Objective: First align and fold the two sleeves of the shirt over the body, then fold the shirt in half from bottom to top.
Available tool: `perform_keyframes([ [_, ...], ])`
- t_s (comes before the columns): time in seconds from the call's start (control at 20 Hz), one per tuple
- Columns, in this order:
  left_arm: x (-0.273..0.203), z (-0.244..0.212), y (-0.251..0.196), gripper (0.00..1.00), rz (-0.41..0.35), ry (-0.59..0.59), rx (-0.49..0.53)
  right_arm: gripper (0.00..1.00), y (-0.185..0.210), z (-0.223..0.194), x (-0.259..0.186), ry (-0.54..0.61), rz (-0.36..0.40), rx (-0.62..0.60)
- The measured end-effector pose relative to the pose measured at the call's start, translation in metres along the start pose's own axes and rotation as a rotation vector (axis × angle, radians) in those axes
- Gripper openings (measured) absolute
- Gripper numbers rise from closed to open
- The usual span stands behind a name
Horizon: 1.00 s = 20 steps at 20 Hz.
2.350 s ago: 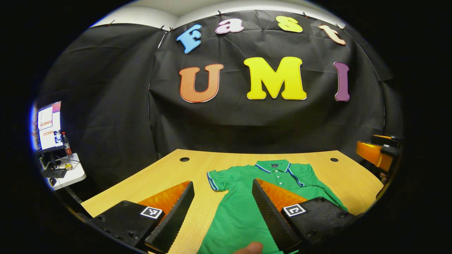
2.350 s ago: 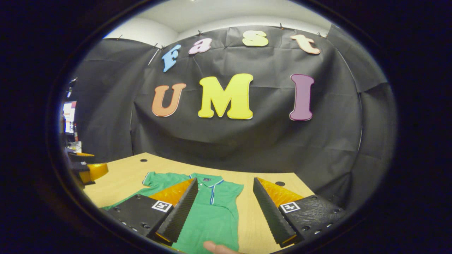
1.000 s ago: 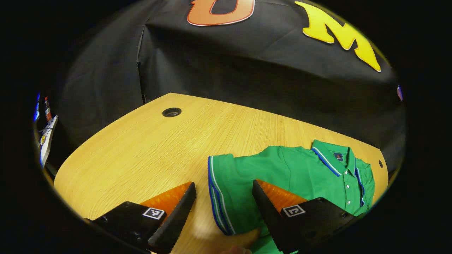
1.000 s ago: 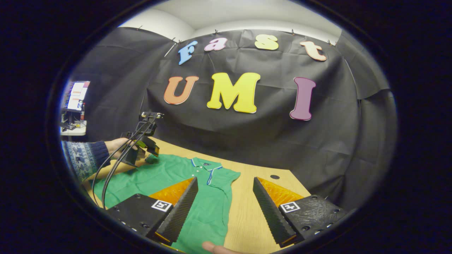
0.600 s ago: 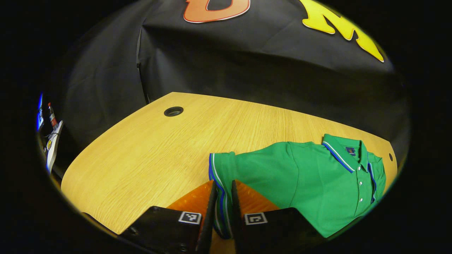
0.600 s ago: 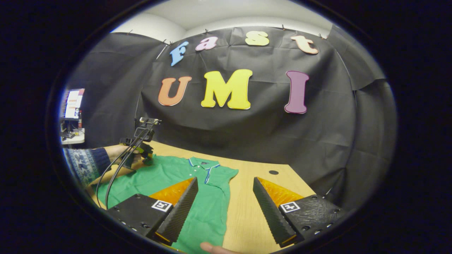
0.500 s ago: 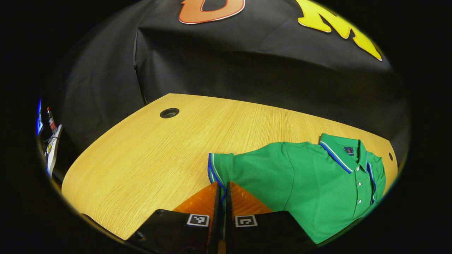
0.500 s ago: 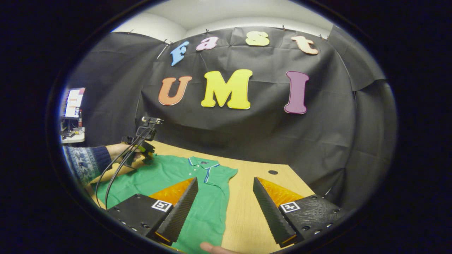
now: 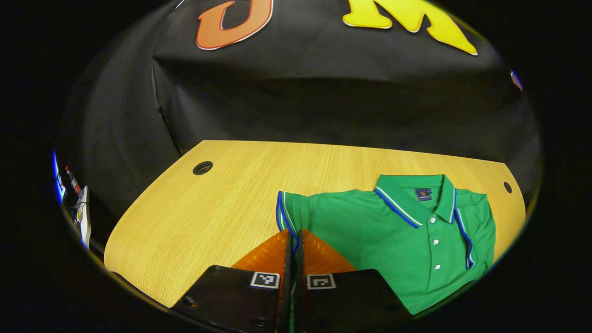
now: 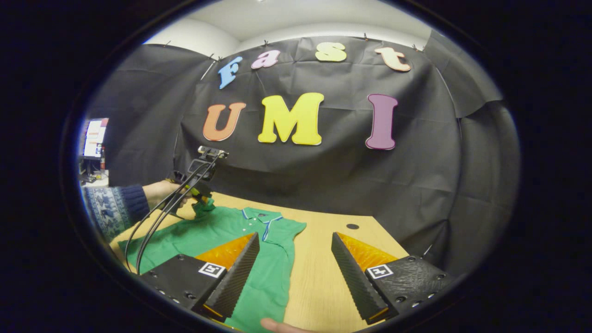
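Left gripper view: my left gripper has its fingers closed on the striped cuff of the left sleeve of a green polo shirt. The shirt lies face up on the wooden table, collar toward the black backdrop. I judge the thin cuff could slip free if I lift too fast, or the whole shirt could drag sideways and skew the fold. In the right gripper view, my right gripper hangs wide open, holding nothing, above the shirt's right edge. Beyond the shirt's far shoulder, my left hand, in a patterned sleeve, holds its tool tilted down over the raised cuff.
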<state>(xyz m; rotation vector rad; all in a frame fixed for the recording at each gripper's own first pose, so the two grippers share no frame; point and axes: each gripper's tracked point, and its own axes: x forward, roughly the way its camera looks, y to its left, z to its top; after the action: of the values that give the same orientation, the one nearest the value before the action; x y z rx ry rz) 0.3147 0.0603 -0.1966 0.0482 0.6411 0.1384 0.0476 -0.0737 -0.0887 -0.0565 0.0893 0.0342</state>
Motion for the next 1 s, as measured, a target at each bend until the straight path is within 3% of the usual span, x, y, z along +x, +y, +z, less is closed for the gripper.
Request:
perform_keyframes([
  [0.2, -0.008, 0.012, -0.031, 0.09, -0.036, -0.025, 0.024, 0.96, -0.002, -0.002, -0.003, -0.002, -0.004, -0.004],
  [0.25, -0.012, 0.013, -0.044, 0.10, -0.077, -0.027, 0.001, 0.95, -0.003, -0.003, -0.003, 0.000, -0.008, -0.001],
  [0.3, -0.021, 0.016, -0.057, 0.19, -0.128, -0.042, -0.027, 0.95, -0.004, -0.005, -0.003, 0.004, -0.011, 0.001],
  [0.4, -0.039, 0.035, -0.069, 1.00, -0.178, -0.090, -0.069, 0.96, -0.008, -0.008, -0.002, 0.010, -0.019, 0.013],
  [0.7, -0.083, 0.057, -0.068, 1.00, -0.142, -0.149, -0.001, 0.96, -0.009, -0.007, -0.007, 0.021, -0.019, 0.029],
  [1.0, -0.165, 0.056, -0.032, 1.00, -0.135, -0.258, -0.045, 0.95, -0.009, 0.014, -0.040, -0.024, -0.034, 0.021],
])
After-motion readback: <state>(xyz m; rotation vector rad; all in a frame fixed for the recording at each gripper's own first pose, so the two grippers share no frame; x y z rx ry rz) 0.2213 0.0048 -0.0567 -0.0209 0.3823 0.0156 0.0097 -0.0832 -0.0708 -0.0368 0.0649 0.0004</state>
